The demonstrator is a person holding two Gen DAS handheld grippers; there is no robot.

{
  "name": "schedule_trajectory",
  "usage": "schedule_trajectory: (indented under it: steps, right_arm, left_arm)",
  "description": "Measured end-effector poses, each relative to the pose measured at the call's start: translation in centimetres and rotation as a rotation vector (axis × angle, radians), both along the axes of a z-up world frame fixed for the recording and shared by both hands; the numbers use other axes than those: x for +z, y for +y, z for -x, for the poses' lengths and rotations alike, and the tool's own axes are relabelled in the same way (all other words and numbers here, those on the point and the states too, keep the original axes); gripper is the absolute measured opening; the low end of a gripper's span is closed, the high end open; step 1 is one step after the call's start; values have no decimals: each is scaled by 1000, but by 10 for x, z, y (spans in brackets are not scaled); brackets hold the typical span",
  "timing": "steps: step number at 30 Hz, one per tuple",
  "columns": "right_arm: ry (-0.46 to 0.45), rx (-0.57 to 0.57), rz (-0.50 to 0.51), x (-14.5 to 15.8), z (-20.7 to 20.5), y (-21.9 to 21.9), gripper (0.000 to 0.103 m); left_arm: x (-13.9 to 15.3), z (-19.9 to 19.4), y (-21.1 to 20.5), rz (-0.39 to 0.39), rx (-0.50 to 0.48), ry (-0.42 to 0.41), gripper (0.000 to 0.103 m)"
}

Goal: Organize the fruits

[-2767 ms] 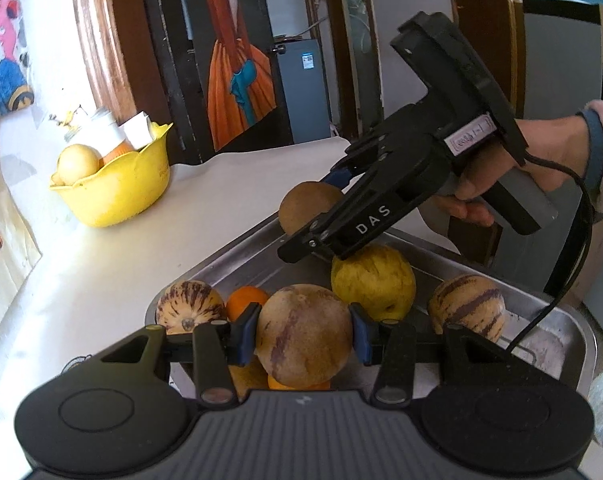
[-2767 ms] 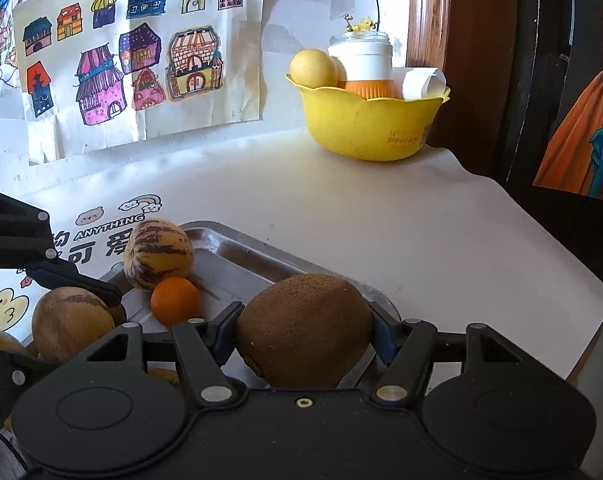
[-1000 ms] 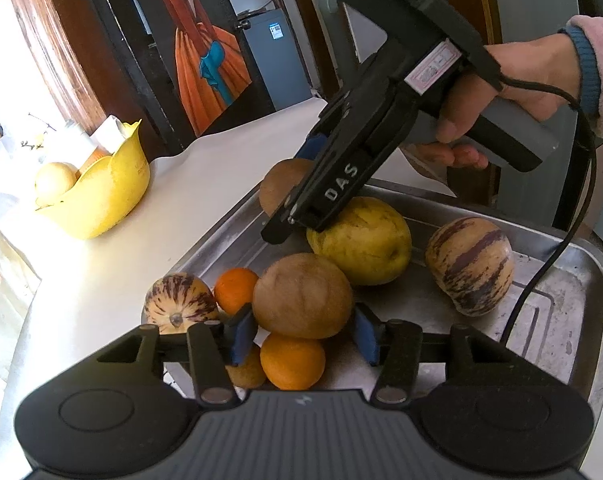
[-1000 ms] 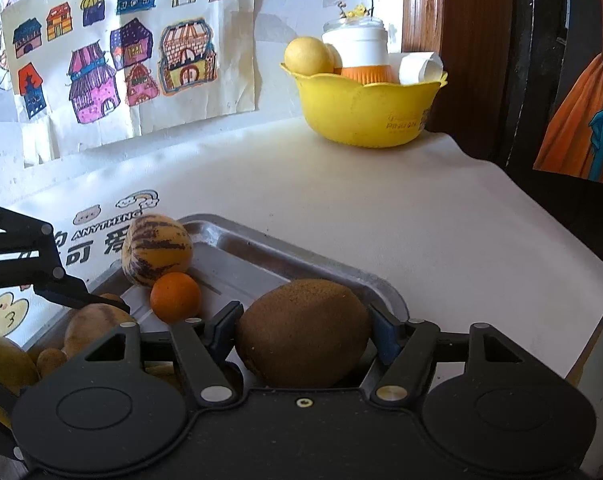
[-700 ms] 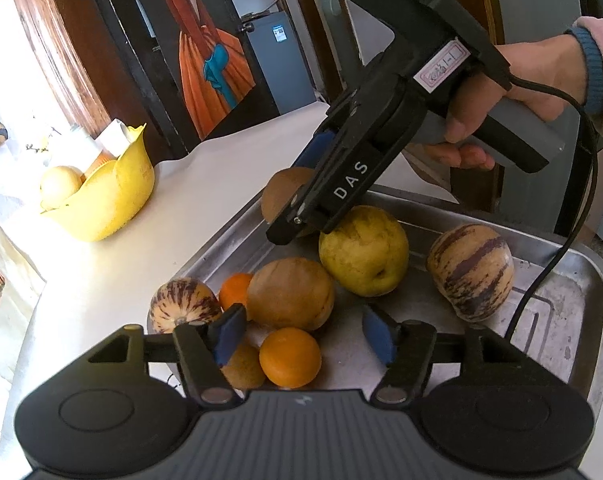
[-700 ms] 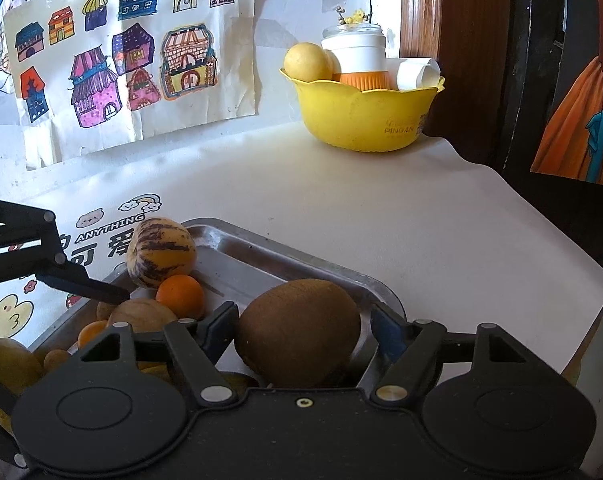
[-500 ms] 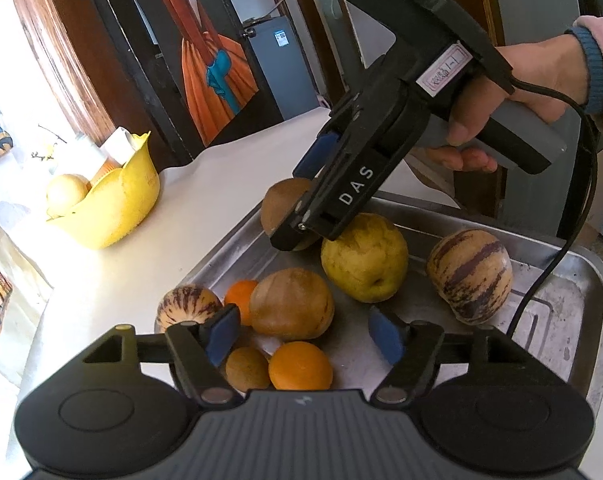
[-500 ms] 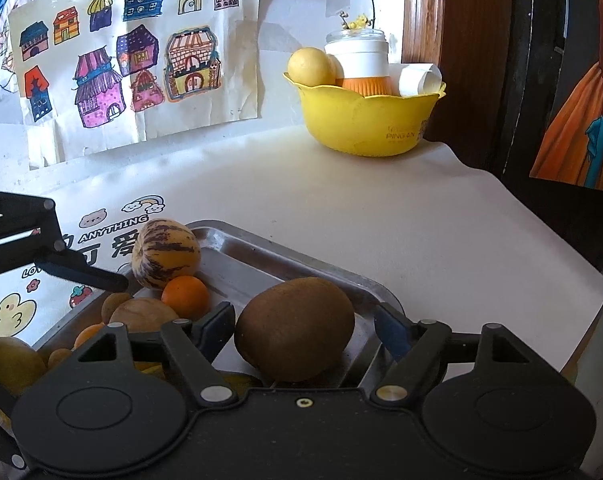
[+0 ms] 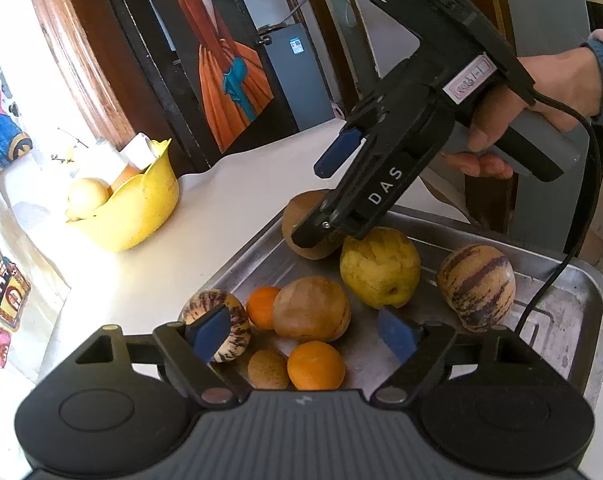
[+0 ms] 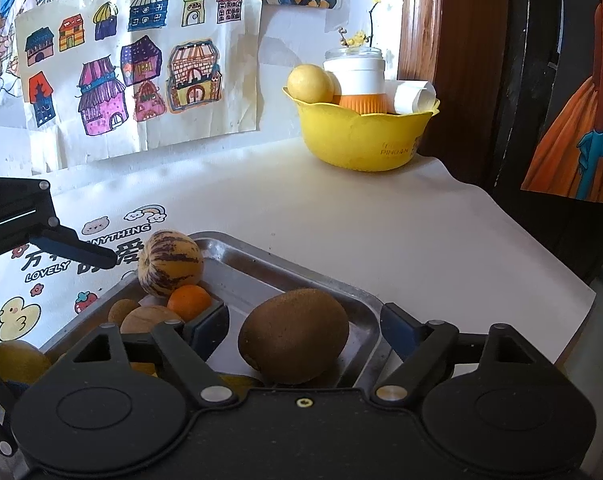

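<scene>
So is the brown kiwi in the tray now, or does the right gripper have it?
In the tray. The kiwi rests on it, and the right gripper is open, with gaps either side.

The tray [image 9: 573,320] is brushed metal, dull and scuffed. Ahead of the right gripper [image 10: 303,330] (black matt plastic) the kiwi [image 10: 293,334] looks fuzzy and rough. The bowl [image 10: 361,136] is glossy yellow plastic; the tabletop [image 10: 361,216] wears smooth matt white paper.
</scene>
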State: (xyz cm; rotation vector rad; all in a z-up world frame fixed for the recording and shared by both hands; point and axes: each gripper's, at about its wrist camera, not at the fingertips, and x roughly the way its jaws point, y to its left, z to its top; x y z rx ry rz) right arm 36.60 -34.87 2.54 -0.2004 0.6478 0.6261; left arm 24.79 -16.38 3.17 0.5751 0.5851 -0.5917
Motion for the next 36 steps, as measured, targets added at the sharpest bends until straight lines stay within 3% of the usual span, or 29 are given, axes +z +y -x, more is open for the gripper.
schedule_trajectory:
  steps: [19, 36]
  right_arm:
    - [-33, -11, -7, 12, 21, 0, 97]
    - [-72, -39, -9, 27, 41, -3, 101]
  left_arm:
    - [18, 1, 25, 91, 114, 17, 100]
    - [31, -2, 61, 222, 276, 73, 102]
